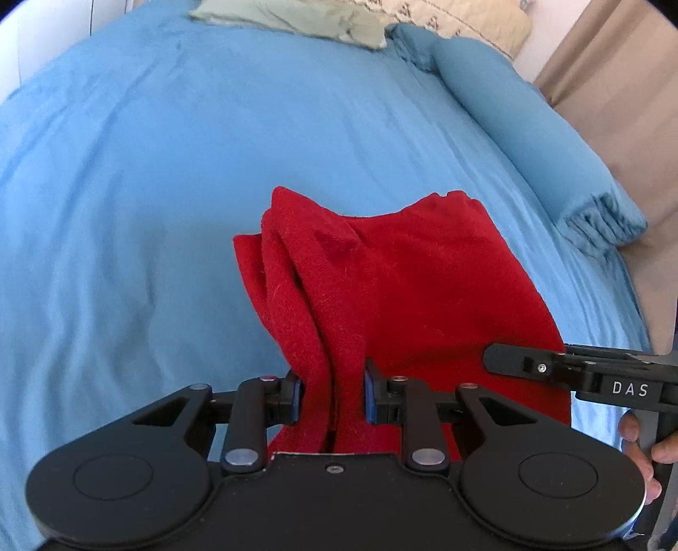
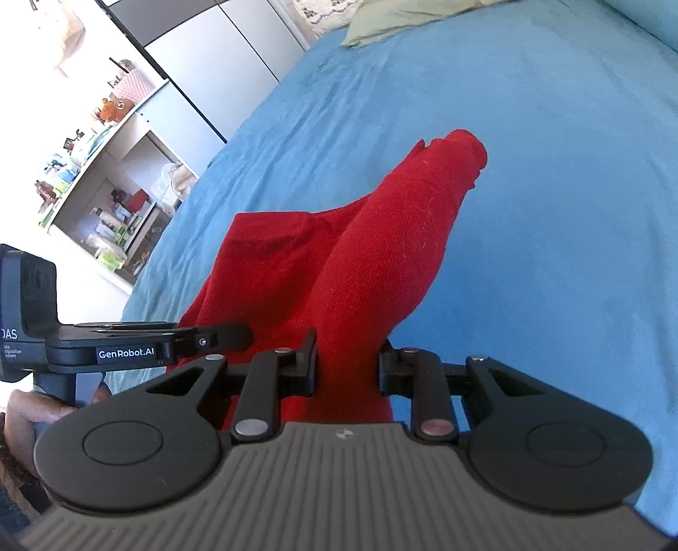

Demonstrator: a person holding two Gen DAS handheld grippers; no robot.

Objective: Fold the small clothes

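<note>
A fuzzy red knit garment (image 1: 402,288) is lifted at its near edge over a bed w/ a smooth blue sheet (image 1: 148,190); its far end rests on the sheet. The left gripper (image 1: 332,396) pinches a bunched fold of the red fabric between its blue pads (image 1: 295,400). The right gripper (image 2: 347,366) clamps another thick fold of the same garment. Both tools sit close together, side by side. Far end of bed: a pale green cloth (image 1: 296,19) and a blue pillow (image 1: 521,127). Left of the bed, a white shelf unit (image 2: 114,182) w/ small clutter.
</note>
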